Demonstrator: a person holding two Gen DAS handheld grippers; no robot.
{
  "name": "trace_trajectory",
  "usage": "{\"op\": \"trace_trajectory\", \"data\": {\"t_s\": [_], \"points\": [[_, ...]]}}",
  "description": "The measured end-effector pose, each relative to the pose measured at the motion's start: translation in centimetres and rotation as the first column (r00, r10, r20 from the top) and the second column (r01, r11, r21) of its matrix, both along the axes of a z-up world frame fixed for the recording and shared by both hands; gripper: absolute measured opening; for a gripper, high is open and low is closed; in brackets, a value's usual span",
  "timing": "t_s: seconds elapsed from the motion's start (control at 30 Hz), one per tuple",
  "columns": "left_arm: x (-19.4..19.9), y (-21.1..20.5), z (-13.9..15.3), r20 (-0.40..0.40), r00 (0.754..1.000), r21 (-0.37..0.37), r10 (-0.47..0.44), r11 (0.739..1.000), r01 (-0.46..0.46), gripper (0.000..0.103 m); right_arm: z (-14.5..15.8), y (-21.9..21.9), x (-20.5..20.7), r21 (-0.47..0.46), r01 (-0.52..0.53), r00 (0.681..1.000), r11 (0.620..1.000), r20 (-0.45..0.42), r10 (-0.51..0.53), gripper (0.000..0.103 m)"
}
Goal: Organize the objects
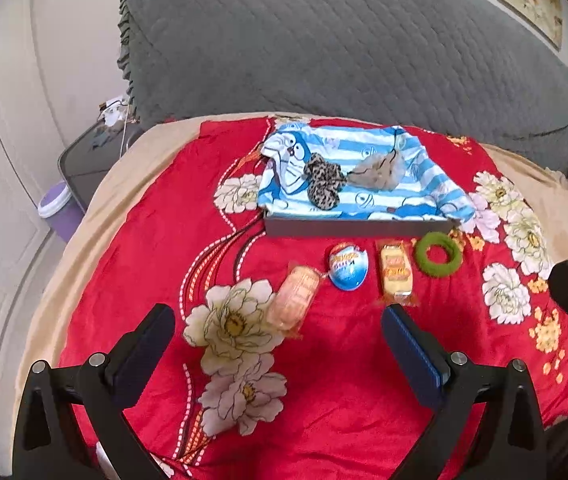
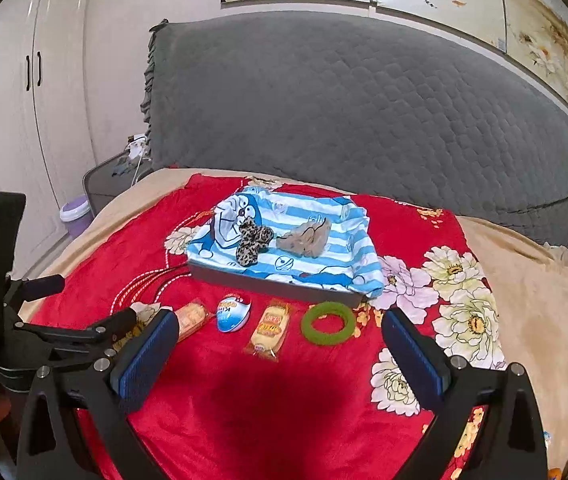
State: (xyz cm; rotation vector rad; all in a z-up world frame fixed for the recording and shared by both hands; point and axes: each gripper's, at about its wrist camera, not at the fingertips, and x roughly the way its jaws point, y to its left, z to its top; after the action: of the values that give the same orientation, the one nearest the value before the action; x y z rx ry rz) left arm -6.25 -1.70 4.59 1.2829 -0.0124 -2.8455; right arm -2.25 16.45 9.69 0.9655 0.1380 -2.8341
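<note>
Both grippers, the left gripper [image 1: 278, 322] and the right gripper [image 2: 280, 328], hover spread wide and empty over the near part of the red floral blanket [image 1: 324, 380]. Ahead lies a row: pink snack packet [image 1: 295, 298], blue egg-shaped pack [image 1: 348, 266], yellow snack packet [image 1: 396, 272] with its long axis running toward the headboard, and green ring [image 1: 439, 255]. Beyond them, nearer the blanket's far edge, a grey tray [image 1: 356, 227] lined with striped cartoon cloth [image 1: 364, 176] holds a leopard scrunchie [image 1: 324, 185] and a beige scrunchie [image 1: 380, 172], nothing blocking the way.
</note>
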Motion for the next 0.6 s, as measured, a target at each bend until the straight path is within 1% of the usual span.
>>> {"op": "trace_trajectory", "data": {"t_s": [0.13,0.23,0.43,0.6], "points": [[0.3,-0.3,-1.4,0.022,1.0,-0.008,-0.005,1.0,0.005,0.103,-0.6,-0.2,0.3,0.011,0.008,1.0,1.0,0.004,-0.008,0.102],[0.2,-0.7,-2.4,0.032,0.999,0.001,-0.003,1.0,0.003,0.103,-1.2,-0.3,0.1,0.018,0.015,1.0,1.0,0.009,-0.016,0.102],[-0.4,-1.0,-4.9,0.07,0.998,-0.006,-0.003,1.0,0.003,0.103,-3.2,-0.5,-0.7,0.033,0.024,0.999,0.999,0.043,-0.025,0.102],[-0.7,-1.0,-6.5,0.086,0.996,-0.008,-0.005,1.0,0.005,0.103,-5.2,-0.5,-1.4,0.029,0.031,0.997,0.999,0.076,-0.033,0.102]]}}
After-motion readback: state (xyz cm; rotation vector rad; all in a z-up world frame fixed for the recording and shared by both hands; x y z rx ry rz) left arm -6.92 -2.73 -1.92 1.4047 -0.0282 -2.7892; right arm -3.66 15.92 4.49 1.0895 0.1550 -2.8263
